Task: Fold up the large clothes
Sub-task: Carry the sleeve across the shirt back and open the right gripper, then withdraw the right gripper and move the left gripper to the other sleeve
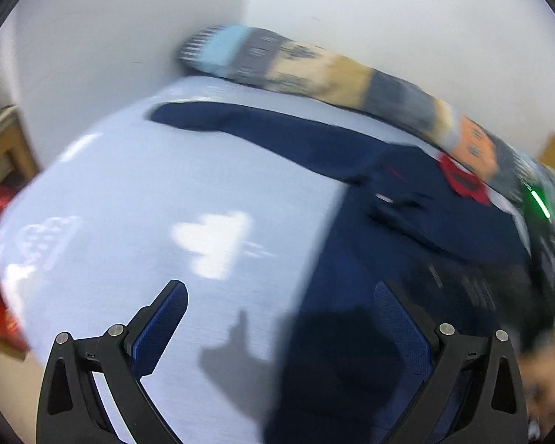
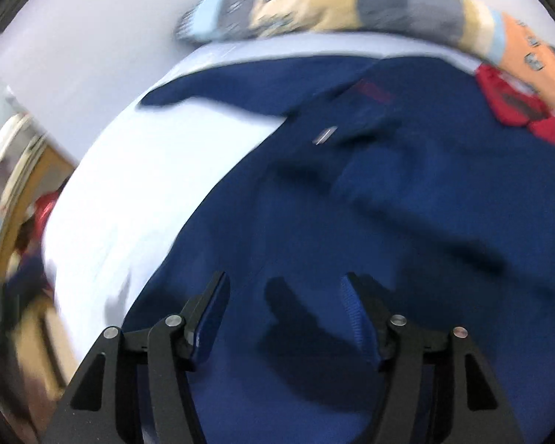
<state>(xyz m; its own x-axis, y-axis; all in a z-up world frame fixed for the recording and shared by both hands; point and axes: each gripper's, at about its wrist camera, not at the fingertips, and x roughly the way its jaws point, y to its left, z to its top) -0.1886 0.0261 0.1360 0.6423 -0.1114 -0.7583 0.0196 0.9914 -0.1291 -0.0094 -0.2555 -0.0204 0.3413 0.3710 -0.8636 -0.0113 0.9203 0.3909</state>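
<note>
The fold looks barely begun. A dark blue garment [image 2: 407, 192] lies spread on a pale blue bed sheet [image 1: 137, 199], its body flat and one long sleeve [image 1: 262, 129] stretched out to the side across the sheet, not yet brought in over the body. A red collar or lining [image 2: 514, 107] shows at the far end of the garment, just beside a rolled patterned blanket [image 1: 333, 74] that lies along the wall. No crease or doubled layer can be made out, though both views are smeared by motion blur, so small folds could be missed. The left gripper [image 1: 277, 318] has its jaws spread wide and holds nothing; it hangs over the near edge of the garment where the cloth meets the bare sheet. The right gripper [image 2: 285, 310] is likewise spread wide and empty, above the middle of the garment's near part, casting a shadow on the cloth. Judging from this, all the folds remain: the sleeve has to come in, then the body has to be doubled over.
</note>
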